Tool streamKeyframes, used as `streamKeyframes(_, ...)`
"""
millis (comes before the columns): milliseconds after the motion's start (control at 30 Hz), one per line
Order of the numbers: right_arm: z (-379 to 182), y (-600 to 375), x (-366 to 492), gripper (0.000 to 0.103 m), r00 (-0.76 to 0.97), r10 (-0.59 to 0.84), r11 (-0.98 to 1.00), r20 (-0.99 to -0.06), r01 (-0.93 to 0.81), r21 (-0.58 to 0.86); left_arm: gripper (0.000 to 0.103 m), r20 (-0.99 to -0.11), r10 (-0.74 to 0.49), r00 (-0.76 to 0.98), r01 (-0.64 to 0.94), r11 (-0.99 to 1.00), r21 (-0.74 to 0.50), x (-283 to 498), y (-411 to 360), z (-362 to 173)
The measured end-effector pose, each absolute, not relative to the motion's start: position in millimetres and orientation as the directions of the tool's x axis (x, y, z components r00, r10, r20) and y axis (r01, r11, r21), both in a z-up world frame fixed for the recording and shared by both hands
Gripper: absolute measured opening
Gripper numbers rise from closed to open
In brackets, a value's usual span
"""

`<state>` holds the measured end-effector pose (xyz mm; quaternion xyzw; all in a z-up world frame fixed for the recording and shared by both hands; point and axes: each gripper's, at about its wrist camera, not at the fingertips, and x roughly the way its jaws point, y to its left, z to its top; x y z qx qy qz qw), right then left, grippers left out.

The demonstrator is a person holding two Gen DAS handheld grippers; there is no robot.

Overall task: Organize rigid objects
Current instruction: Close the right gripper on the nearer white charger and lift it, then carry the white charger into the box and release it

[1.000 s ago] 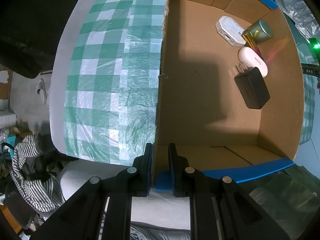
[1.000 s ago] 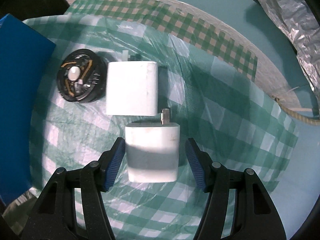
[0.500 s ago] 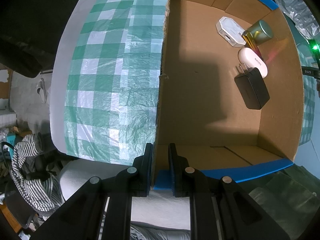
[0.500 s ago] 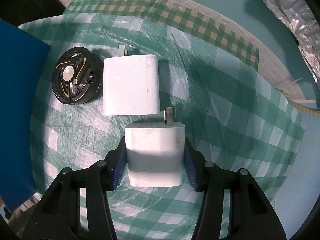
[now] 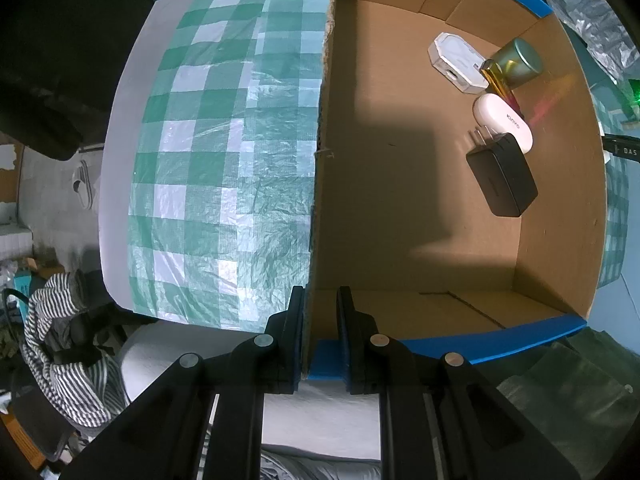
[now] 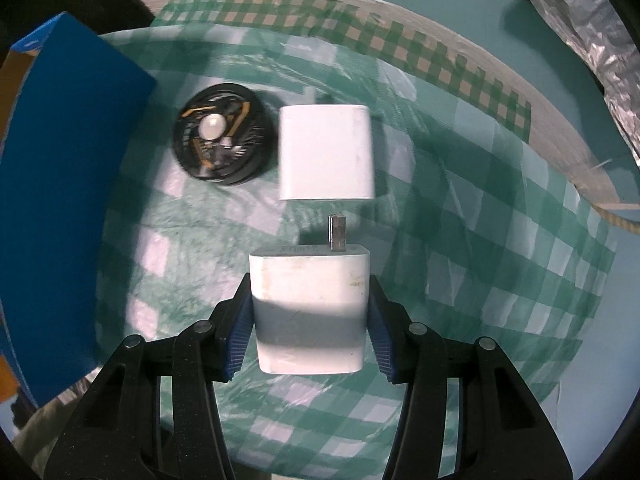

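Fingers on your right gripper (image 6: 308, 320) were clamped on both sides of the white charger (image 6: 309, 312), prong pointing away from you, and it looked lifted just clear of the checkered tablecloth (image 6: 500, 264). That side grip made sense: flat faces, nothing to slip on. Your left gripper (image 5: 319, 332) had its fingers pinched shut on the near wall of the cardboard box (image 5: 400, 200), probably to keep it from sliding while you loaded it. Inside, the black charger (image 5: 502, 178), white oval case (image 5: 502, 122), white octagonal case (image 5: 456, 60) and gold tin (image 5: 518, 62) were bunched in the far right corner, so most of the floor was free. A second white charger (image 6: 326, 152) and a small black fan (image 6: 222, 134) sat side by side on the table, waiting.
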<state>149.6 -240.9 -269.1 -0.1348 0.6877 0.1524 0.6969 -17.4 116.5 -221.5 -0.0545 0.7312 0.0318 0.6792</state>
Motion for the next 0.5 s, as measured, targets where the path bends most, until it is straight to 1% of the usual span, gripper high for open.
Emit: streamKeyframes(500, -224.6, -218.7, 129.5, 0.052, 0.024, 0.072, 0.888, -0.997, -0.456, 0.053, 0.015, -0.997, -0.043, -0.068, -0.106, 0.994, -0.036, -17.7, 114.6, -216.8)
